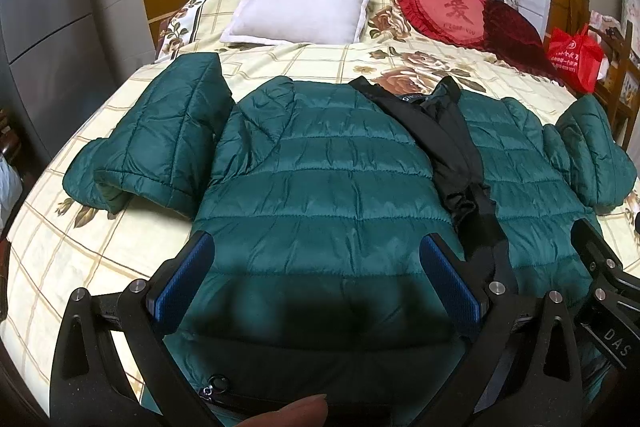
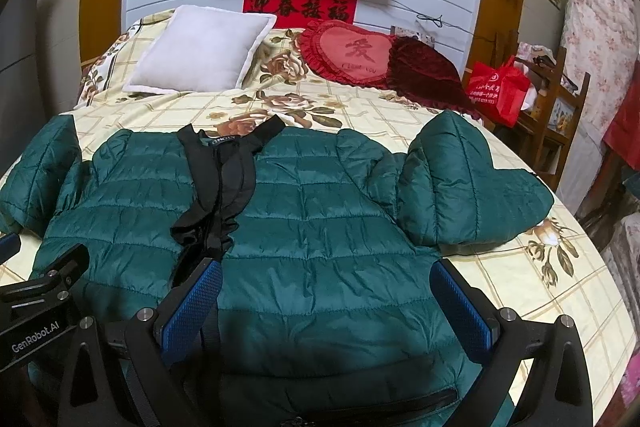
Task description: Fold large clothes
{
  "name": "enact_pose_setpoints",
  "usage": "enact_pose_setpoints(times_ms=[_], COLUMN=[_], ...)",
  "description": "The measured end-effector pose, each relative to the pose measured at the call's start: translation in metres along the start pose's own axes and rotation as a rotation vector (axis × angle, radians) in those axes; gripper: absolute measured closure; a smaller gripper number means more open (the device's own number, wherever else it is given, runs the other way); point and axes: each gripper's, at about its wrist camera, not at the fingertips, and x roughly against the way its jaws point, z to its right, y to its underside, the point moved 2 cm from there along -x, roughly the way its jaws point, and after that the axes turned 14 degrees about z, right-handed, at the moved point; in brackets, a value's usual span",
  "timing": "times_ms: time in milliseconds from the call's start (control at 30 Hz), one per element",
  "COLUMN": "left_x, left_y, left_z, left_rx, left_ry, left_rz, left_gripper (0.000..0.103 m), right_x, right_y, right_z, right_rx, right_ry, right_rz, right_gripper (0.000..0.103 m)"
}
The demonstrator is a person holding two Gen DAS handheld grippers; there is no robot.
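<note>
Garment: a dark green quilted puffer jacket [image 1: 320, 163] lies front-up on the bed [image 1: 60, 267], collar toward the pillows, hem toward the camera, zip open so that a black lining strip [image 1: 448, 135] shows down the middle.
Sleeves: both are already bent back on themselves; the left sleeve [image 1: 156, 143] lies just beside the body, the right sleeve [image 2: 464, 187] likewise on the other side.
Left hand-held gripper [image 1: 316, 283]: jaws spread wide over the left front panel near the hem, holding nothing; a fingertip [image 1: 296, 411] shows at the bottom edge.
Right hand-held gripper [image 2: 328, 307]: also spread wide and empty, over the right front panel near the hem.
Weight: probably light for its bulk, since it is padded.
Stiffness: soft and springy; a fold will likely puff back open unless pressed flat.
Surface: the shiny shell looks slippery, so a shallow pinch may slide off.
Where to grip: I would take the hem corners or side seams, where the cloth is thinner and a stitched edge gives the pads something to bite.
Caution: the bed gives way underneath, so pressing down will not pin the cloth firmly.
</note>
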Motion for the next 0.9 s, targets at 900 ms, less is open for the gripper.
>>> enact_pose_setpoints(times_ms=[900], left_x=[-0.0075], left_y=[0.0040], left_z=[0.0015], left_rx=[-0.017], left_ry=[-0.008], left_rz=[-0.015], left_gripper=[0.000], right_x=[-0.0031], right_y=[0.0038], right_z=[-0.0019], right_rx=[-0.008], right_ry=[-0.010], right_rz=[-0.006], right_gripper=[0.000])
